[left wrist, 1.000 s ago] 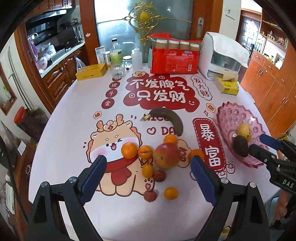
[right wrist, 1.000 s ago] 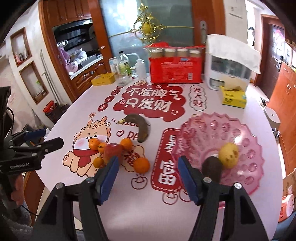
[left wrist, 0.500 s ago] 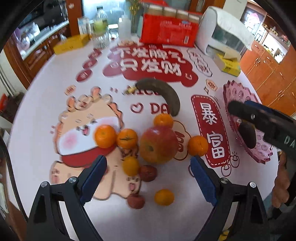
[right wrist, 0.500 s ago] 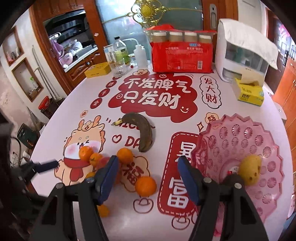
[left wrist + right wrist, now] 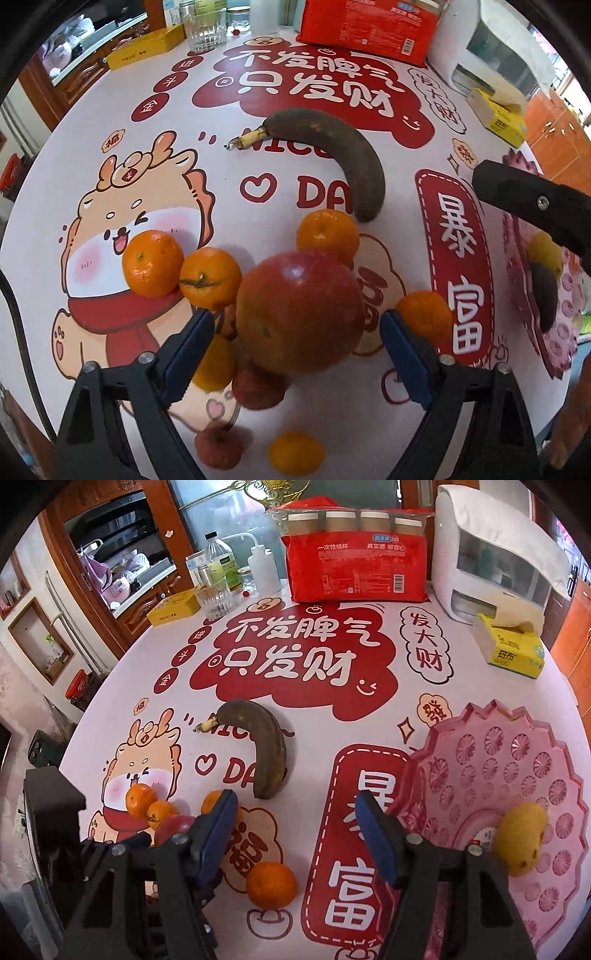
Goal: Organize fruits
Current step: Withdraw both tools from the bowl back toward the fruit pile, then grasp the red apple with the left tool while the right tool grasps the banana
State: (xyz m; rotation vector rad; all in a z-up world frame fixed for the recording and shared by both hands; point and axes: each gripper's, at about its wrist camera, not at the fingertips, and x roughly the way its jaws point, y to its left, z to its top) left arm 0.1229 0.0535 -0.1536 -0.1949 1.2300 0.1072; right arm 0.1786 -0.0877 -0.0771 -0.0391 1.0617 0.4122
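A big red apple [image 5: 299, 310] sits among several tangerines and small red fruits on the printed tablecloth. My left gripper [image 5: 295, 343] is open, its blue pads on either side of the apple, apart from it. An overripe dark banana [image 5: 347, 162] lies behind. My right gripper [image 5: 295, 830] is open and empty above the cloth, a tangerine [image 5: 271, 884] just below it and the banana [image 5: 267, 749] ahead. The pink plate [image 5: 535, 746] at right holds a yellow fruit [image 5: 522, 843]; a dark fruit [image 5: 545, 291] shows in the left wrist view.
At the back stand a red pack of paper cups [image 5: 354, 557], a white appliance [image 5: 495, 557], a yellow tissue box [image 5: 513, 650], a glass [image 5: 218, 598], bottles and a yellow box [image 5: 173, 607]. The table edge curves at left.
My left gripper has moved forward and down until its pads flank the apple. My right gripper has moved left and forward from over the plate toward the banana.
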